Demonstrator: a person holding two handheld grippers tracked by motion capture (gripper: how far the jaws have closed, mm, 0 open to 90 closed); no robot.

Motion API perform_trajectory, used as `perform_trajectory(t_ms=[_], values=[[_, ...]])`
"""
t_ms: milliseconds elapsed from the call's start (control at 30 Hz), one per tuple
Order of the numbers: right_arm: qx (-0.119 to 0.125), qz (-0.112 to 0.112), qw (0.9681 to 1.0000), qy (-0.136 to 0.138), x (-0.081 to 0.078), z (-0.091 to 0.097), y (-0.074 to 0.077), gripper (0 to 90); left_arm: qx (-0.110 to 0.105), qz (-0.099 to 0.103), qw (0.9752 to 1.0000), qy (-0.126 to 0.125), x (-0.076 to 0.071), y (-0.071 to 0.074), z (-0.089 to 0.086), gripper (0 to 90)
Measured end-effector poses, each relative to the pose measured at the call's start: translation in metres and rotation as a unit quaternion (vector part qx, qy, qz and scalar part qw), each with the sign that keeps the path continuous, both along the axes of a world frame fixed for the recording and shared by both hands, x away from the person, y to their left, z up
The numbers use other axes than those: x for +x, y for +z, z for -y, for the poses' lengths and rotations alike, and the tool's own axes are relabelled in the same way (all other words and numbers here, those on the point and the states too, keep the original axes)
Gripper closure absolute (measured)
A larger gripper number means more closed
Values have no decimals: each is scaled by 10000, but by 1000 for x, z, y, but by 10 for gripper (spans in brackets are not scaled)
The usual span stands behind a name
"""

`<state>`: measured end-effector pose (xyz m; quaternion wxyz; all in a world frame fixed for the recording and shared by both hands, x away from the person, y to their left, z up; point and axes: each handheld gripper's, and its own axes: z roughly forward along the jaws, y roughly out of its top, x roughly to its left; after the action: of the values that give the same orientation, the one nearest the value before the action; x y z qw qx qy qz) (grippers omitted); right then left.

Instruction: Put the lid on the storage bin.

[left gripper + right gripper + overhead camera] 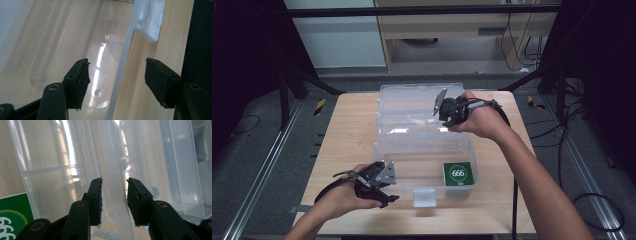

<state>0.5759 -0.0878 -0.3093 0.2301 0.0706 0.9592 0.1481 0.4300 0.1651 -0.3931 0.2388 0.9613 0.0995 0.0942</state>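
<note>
One legible marking: the number "666" in white inside a white ring, on a green card (458, 173) lying in the front right corner of the clear plastic box (412, 131). No other text can be read.

One clear plastic box (424, 150) lies open on one wooden table (347, 135), with one lid (412, 107) and one front latch (424, 196). One green card (458, 173) sits inside it. Two hands (339, 199) hold two grippers (384, 192), one each.
</note>
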Motion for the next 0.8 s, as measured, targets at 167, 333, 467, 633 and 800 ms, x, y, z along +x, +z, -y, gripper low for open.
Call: perform_trajectory(t_ms=[167,333,467,633,800], values=[[-24,56,9999,89,0,-2,-1,745,119,-74,9999,-101,0,-6,4,430],[-2,63,9999,89,2,-1,-1,756,263,-59,9996,-111,2,-12,7,499],[-28,66,9999,102,1,-1,-1,763,302,-102,9995,-74,5,-17,4,585],[-57,65,9999,115,1,-1,-1,766,220,-270,9994,78,10,-19,-1,748],[-49,19,9998,179,5,-1,0,774,143,-240,9995,152,10,-20,-1,788]])
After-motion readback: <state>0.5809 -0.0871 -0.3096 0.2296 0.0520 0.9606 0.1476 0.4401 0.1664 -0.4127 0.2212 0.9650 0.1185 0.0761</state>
